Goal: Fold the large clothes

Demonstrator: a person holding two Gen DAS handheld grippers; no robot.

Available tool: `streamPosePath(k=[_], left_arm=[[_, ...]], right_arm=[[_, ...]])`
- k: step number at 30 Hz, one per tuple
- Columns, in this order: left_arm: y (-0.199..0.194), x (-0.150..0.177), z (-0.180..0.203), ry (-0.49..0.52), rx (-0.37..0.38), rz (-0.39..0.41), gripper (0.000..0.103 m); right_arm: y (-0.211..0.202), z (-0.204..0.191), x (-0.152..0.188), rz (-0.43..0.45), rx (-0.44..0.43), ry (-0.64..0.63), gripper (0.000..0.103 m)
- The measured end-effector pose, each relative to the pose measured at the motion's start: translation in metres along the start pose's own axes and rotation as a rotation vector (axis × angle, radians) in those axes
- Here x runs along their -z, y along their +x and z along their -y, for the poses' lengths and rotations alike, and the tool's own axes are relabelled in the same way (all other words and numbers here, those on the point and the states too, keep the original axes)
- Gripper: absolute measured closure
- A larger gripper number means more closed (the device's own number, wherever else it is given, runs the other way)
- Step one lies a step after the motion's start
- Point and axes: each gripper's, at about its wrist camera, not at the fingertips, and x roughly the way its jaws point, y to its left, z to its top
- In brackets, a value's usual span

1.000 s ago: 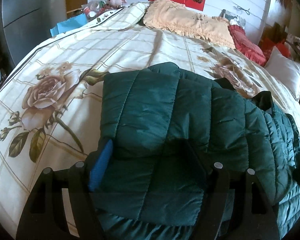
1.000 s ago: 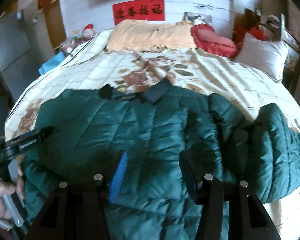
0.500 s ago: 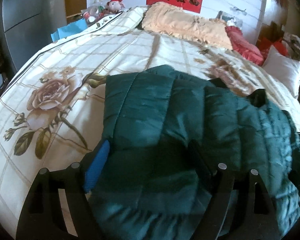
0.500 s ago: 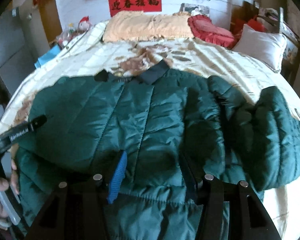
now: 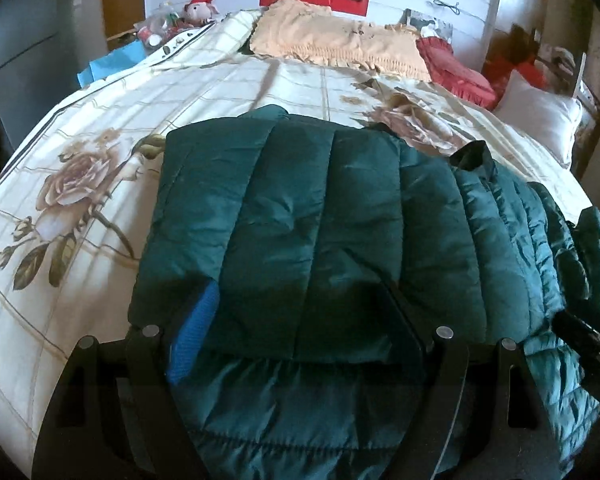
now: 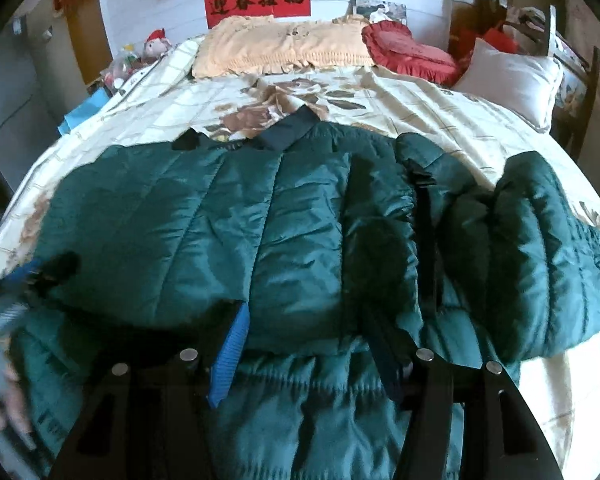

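The green padded jacket (image 6: 235, 224) lies across the bed (image 5: 79, 184), ahead of and beneath both pairs of jaws. Its left side looks already folded over the body; the right sleeve (image 6: 540, 248) lies bunched beyond the right jaws, so most folding is left. The left gripper (image 5: 295, 320) and right gripper (image 6: 308, 332) both stand wide apart, fingers resting on the jacket, gripping nothing.
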Motion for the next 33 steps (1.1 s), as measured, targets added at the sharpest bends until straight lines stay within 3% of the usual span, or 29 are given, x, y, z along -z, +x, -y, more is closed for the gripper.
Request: streamPosePath(k=[13, 20, 28, 33], left_arm=[[0.002, 0.009, -0.005, -0.037, 0.038, 0.032, 0.02], [0.002, 0.01, -0.008, -0.046, 0.056, 0.04, 0.019], [-0.003, 0.009, -0.009, -0.045, 0.058, 0.064, 0.019], [-0.001, 0.009, -0.009, -0.05, 0.069, 0.061, 0.019]], right_arm=[[-0.058, 0.016, 0.014, 0.091, -0.072, 0.023, 0.034], [-0.093, 0.053, 0.016, 0.155, -0.046, 0.059, 0.033], [-0.12, 0.156, 0.018, 0.232, 0.155, 0.201, 0.024], [-0.102, 0.246, 0.026, 0.173, 0.295, 0.349, 0.024]])
